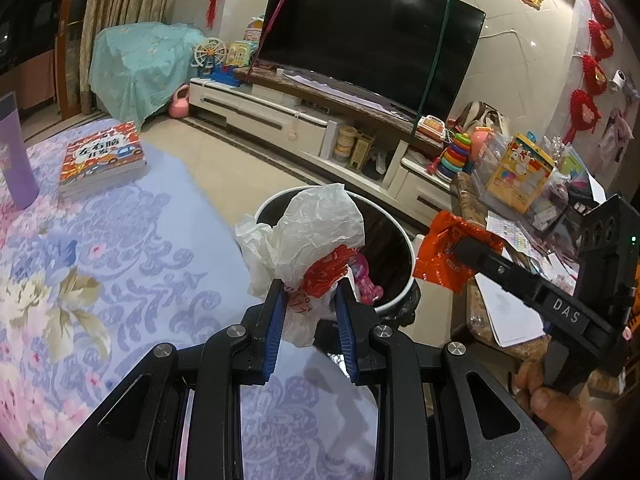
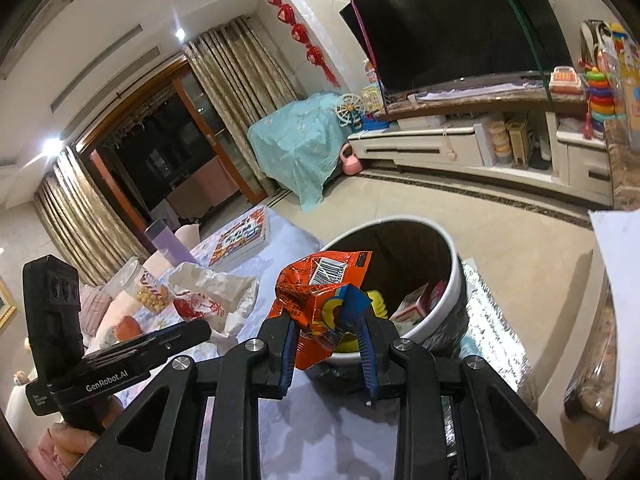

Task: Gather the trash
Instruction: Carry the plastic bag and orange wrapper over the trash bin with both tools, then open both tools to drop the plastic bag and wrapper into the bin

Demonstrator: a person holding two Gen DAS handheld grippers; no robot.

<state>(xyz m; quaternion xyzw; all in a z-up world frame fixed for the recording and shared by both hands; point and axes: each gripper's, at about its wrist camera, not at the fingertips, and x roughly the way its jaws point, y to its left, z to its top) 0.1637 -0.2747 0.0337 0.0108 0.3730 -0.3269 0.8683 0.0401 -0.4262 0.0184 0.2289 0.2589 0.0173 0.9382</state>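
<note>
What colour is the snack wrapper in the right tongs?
Orange-red, with a white barcode patch and some yellow and blue print; the snack wrapper shows best in the right wrist view.

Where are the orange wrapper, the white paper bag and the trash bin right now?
orange wrapper [image 2: 320, 300]: right wrist view, crumpled middle.
white paper bag [image 1: 316, 228]: left wrist view, wrinkled upper part.
trash bin [image 2: 454, 276]: right wrist view, white rim.

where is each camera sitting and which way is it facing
Left wrist: on the left hand-held gripper, looking down over a white bag at the bin; a hand shows.
Right wrist: on the right hand-held gripper, looking down past an orange wrapper into the bin; fingers show.
Shared: bin, both pieces of trash, TV.
</note>
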